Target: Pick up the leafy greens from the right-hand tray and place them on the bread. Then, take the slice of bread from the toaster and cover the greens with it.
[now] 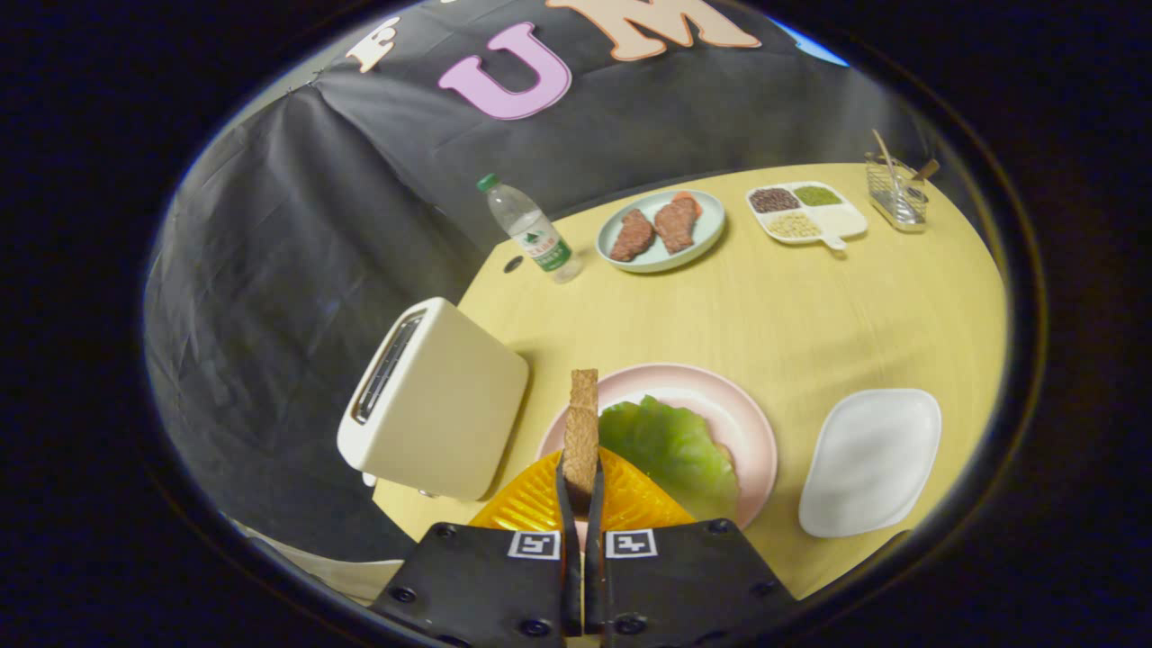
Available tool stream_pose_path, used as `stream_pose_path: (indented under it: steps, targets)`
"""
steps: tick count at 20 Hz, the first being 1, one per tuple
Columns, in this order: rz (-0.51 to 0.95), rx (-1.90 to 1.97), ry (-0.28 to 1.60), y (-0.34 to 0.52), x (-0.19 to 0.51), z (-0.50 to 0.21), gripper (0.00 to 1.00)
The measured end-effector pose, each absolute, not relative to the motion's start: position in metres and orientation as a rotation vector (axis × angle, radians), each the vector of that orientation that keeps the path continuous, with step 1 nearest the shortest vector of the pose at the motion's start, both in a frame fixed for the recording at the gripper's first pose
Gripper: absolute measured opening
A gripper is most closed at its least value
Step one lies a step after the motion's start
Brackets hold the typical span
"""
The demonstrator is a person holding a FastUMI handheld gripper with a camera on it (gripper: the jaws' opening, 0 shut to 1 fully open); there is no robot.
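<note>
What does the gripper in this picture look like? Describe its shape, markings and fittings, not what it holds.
The gripper has two wide, flat black body plates set side by side, each narrowing toward a slim finger. Each plate carries a small square black-and-white coded marker near its inner front corner. Round dark screw heads dot the plates' corners and edges. The two fingers are thin and stand close together. No cables or sleeve can be seen.

Claw-mounted view, downward over table [774, 306]
</note>
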State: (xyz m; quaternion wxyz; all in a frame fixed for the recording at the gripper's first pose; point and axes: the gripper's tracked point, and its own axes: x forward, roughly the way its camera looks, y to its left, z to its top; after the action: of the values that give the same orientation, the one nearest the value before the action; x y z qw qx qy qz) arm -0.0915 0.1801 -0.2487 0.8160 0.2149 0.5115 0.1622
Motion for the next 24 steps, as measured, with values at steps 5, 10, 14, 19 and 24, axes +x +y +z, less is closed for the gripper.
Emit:
stream_pose_path:
  steps: [5,10,14,19,24]
  targets:
    - [0.29,0.451,1.135,0.158,-0.103,-0.268,0.18]
    - [0.272,0.391,1.184,0.141,-0.114,-0.282,0.34]
    - [0.283,0.369,1.194,0.134,-0.117,-0.282,0.57]
    - [0.308,0.335,1.104,0.121,-0.105,-0.26,0.87]
    - [0.305,0.279,0.88,0.093,-0.077,-0.212,1.0]
